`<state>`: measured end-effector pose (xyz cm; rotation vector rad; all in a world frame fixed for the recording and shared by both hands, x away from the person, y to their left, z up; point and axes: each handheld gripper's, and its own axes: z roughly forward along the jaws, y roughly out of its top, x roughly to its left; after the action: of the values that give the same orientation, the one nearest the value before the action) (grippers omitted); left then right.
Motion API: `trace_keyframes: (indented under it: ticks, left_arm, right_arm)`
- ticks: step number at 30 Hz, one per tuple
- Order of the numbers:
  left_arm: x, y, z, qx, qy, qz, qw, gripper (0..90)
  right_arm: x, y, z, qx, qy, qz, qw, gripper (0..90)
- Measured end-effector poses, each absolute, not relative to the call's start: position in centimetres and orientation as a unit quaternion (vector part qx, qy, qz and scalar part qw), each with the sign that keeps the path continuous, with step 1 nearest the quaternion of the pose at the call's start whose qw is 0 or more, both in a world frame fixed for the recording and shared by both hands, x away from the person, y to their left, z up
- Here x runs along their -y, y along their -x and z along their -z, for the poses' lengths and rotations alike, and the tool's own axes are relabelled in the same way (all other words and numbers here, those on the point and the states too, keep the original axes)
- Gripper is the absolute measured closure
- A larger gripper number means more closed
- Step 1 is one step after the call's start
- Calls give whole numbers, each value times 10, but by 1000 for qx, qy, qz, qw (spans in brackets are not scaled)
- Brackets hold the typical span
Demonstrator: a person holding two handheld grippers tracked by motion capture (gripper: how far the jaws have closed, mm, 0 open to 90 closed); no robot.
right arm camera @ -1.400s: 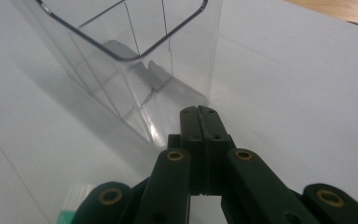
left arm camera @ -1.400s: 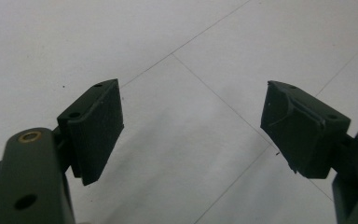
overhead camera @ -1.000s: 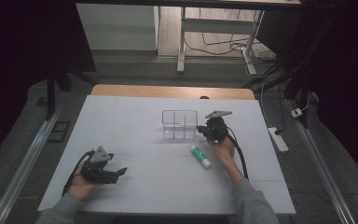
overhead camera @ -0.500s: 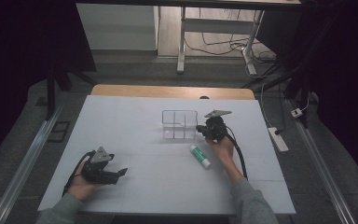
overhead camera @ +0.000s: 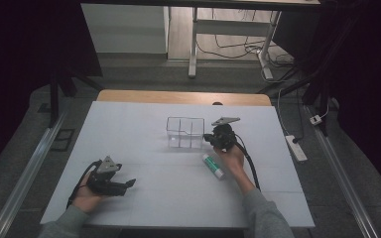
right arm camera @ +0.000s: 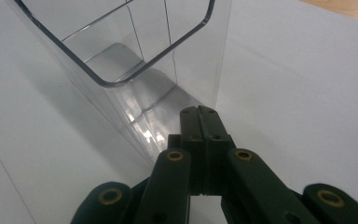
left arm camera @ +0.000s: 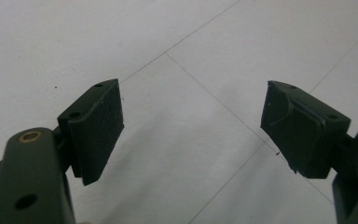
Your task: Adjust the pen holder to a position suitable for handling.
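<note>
Landmark: a clear plastic organizer box (overhead camera: 185,132) with inner dividers stood upright on the white table (overhead camera: 144,124), toward the far middle of the sheet.

Right gripper: the right gripper (overhead camera: 212,140) sat just beside the box's right end wall, held by the person's right hand (overhead camera: 232,157). In the right gripper view its two black jaws were pressed flat together, nothing between them, and the right gripper's tips (right arm camera: 199,114) lay against the foot of the box's clear wall (right arm camera: 135,70); actual contact could not be confirmed.

Box interior: the compartments seen through the rim looked bare, with only reflections on the floor.

Tube: a white tube with a green band (overhead camera: 212,165) lay flat on the table near the box's right front corner, just beside the right hand on its left and apart from the box.

Left gripper: the left gripper (overhead camera: 129,184) rested well apart from the box, toward the near left of the table, in the person's left hand (overhead camera: 87,196). In the left gripper view the jaws stood wide apart over bare white tabletop (left arm camera: 191,93), gripping nothing.
</note>
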<state>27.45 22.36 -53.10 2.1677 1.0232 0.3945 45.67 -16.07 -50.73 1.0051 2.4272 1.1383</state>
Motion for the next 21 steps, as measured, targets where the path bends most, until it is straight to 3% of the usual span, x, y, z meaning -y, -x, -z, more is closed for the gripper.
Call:
trace_keyframes:
  ticks: [21]
  left_arm:
    - [-226,-273,530,-391,-837,-152,352,209]
  right_arm:
    - [118,-468,505,-855,-333,-377,125,892]
